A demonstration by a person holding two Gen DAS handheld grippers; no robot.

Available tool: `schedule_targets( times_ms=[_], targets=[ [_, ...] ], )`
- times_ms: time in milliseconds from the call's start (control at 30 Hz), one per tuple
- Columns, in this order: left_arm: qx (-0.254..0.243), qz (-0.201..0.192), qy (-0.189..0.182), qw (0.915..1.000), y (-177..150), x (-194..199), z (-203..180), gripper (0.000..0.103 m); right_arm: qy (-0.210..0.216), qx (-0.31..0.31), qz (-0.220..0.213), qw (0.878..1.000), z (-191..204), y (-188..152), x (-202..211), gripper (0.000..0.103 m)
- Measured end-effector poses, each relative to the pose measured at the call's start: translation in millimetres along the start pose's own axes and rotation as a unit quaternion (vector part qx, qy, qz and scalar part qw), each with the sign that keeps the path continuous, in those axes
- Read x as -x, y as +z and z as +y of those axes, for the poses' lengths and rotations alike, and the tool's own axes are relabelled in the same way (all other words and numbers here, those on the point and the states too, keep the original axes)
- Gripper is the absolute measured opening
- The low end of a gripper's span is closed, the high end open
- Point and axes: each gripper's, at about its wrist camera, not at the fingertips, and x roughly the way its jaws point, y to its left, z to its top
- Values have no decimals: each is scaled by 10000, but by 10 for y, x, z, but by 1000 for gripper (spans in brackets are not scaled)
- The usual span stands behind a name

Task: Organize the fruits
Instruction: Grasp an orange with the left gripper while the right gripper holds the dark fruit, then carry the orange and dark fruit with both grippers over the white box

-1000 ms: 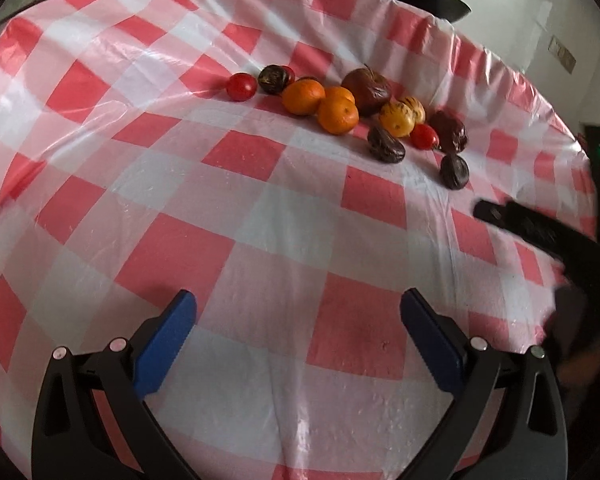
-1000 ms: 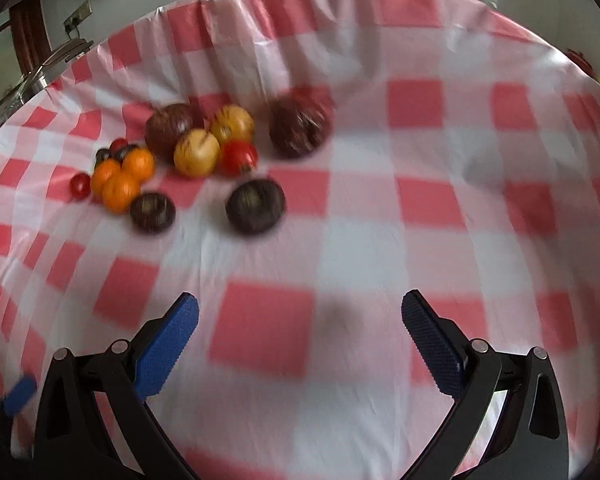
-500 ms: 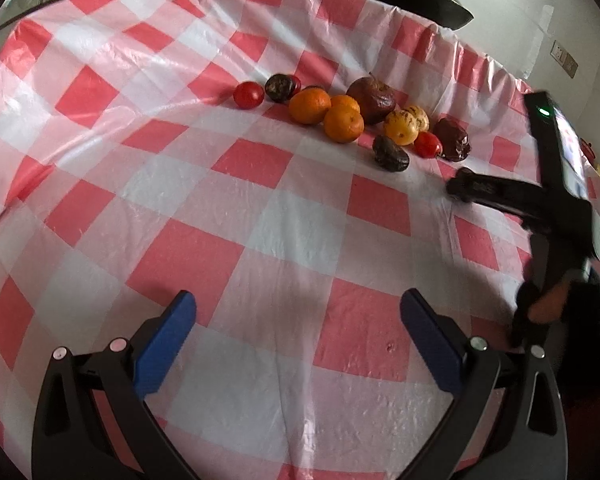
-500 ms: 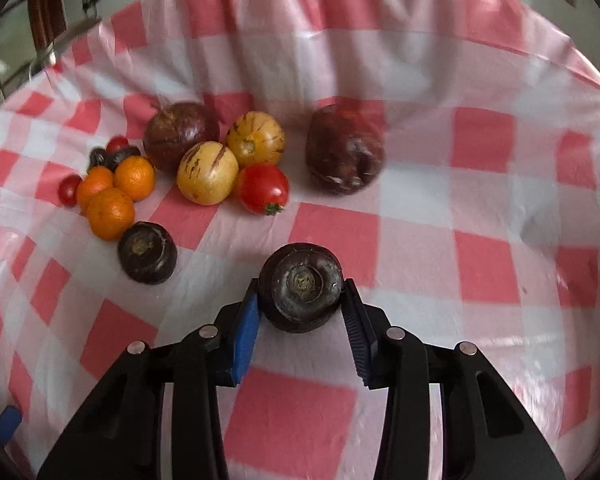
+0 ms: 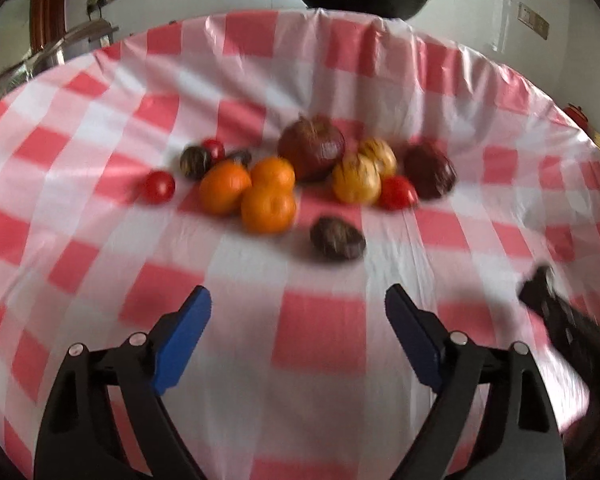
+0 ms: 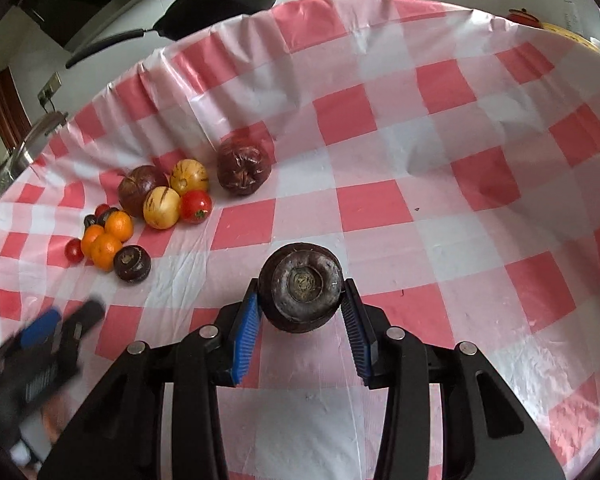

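While sorting goes on:
Right gripper (image 6: 300, 320): pinching a dark fruit (image 6: 301, 286), lifted above the cloth (image 6: 420, 160), apart from the pile.
Left gripper (image 5: 298, 336): spread wide, holding nothing, facing the pile.
Done: apparently one fruit picked; none visibly grouped yet.
Left: oranges (image 5: 256, 190), tomatoes (image 5: 159, 186), yellow fruits (image 5: 358, 178), dark ones, all bunched mid-table.
Room: wide bare cloth to the right; far edge drops off behind the pile.

Dark fruit (image 6: 300, 292) between blue jaws
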Motion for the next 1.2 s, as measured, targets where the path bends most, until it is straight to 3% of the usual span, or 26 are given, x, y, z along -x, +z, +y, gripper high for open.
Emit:
schedule_targets(
  times_ms=[233,367,567,633,700,1067,1200],
  targets=[
    [1301,267,-31,9911,273,-343,478,81,209,-208,60,9995,-73,3,-54,41],
    [1474,261,253,9884,436,-489,512,80,298,-253,113,9992,-84,2,-71,41],
    [1532,612,434,9853,535,-761,393,69,367,-266,152,9989,-85,3,-84,41],
    [1520,642,392,9855,524,-811,372,58,387,-276,155,9987,-86,1,-85,41],
    [1414,553,173,9883,508,-781,331,42,400,-295,149,9987,-92,1,-85,41],
    [1655,86,-52,9862,-133,-14,643,42,442,-389,125,9982,-114,-1,-90,41],
    [1681,-32,-28,9858,-264,93,761,42,425,-422,131,9981,-121,0,-97,41]
  ],
)
